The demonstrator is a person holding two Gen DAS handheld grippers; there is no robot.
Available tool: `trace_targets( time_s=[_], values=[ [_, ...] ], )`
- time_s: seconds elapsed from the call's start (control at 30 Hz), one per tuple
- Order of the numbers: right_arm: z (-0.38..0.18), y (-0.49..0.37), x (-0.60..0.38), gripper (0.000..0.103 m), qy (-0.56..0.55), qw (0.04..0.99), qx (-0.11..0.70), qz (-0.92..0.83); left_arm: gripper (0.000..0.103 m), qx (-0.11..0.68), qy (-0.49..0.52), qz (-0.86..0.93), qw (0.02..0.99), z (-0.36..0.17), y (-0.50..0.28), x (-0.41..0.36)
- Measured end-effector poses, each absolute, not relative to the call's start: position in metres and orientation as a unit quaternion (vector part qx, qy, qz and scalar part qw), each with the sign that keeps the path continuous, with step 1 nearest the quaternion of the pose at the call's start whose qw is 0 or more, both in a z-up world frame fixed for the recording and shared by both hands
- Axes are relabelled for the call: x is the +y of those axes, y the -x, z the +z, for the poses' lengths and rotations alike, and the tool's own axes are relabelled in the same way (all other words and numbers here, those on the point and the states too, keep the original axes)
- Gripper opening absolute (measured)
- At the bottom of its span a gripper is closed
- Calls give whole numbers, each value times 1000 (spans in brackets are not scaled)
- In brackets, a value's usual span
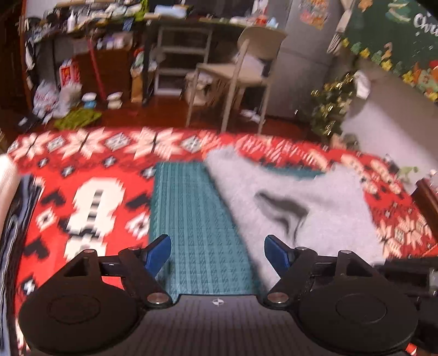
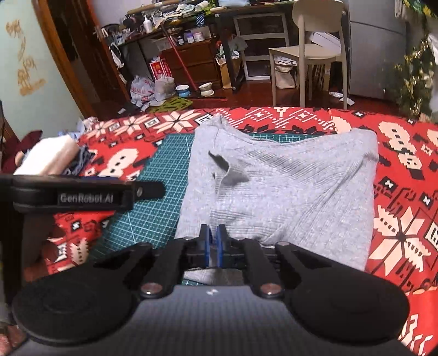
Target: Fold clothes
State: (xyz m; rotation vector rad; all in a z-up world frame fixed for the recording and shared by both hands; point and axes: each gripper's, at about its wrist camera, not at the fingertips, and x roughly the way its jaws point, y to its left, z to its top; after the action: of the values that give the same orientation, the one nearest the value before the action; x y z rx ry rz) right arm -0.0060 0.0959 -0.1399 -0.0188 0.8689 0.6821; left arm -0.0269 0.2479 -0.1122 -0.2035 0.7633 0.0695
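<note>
A grey ribbed garment (image 2: 287, 186) lies on a table covered with a red cloth with white snowflake patterns (image 2: 397, 175). Under the garment there is a green cutting mat (image 2: 158, 175) with a white grid, and the left part of the mat is bare. The garment is partly folded: its cloth makes a wide shape with one dark fold opening near its upper left. Its far edge reaches past the mat onto the red cloth.

The right gripper (image 2: 213, 243) is at the near edge of the garment. Its blue fingers (image 2: 208, 246) are clenched, with only a thin gap between them, and the near hem of the grey cloth lies directly at the tips. Whether a bit of cloth is pinched between them cannot be told from the picture.

The left gripper (image 1: 217, 253) hovers over the bare part of the green mat, just beside the left edge of the garment. Its fingers (image 1: 157, 253) are released and stand wide apart, with nothing between them. In the right wrist view this gripper shows as a black body at the left, over the mat edge.

At the far left of the table lies a pile of folded white and dark cloth (image 2: 52, 156). Behind the table stands a pale chair (image 2: 314, 46) on a wooden floor, and further back a cluttered desk (image 2: 178, 24).
</note>
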Motion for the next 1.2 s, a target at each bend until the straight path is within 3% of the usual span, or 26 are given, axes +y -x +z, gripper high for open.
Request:
trace_targets(
  time_s=[0.07, 0.13, 0.2, 0.27, 0.57, 0.63, 0.77, 1.2],
  values=[
    [-140, 4, 90, 6, -3, 847, 420, 327, 74, 361, 75, 13, 929, -106, 15, 242],
    [-140, 1, 85, 6, -13, 844, 423, 329, 64, 365, 39, -5, 930, -105, -1, 236],
    [-140, -2, 79, 5, -22, 842, 425, 332, 43, 375, 4, -18, 927, -110, -17, 230],
    [-141, -6, 75, 5, -35, 841, 427, 332, 32, 383, -38, -25, 922, -117, -29, 223],
    [-148, -20, 67, 5, -73, 832, 439, 333, 35, 388, -85, -68, 915, -131, -47, 207],
    [-148, -20, 68, 5, -74, 831, 439, 335, 28, 380, -86, -66, 918, -131, -48, 206],
    [-146, -18, 72, 4, -69, 826, 440, 346, 1, 357, -82, -59, 929, -126, -48, 203],
    [-159, -17, 80, 4, -41, 793, 483, 370, 1, 370, -21, -14, 929, -126, -49, 228]
  ],
)
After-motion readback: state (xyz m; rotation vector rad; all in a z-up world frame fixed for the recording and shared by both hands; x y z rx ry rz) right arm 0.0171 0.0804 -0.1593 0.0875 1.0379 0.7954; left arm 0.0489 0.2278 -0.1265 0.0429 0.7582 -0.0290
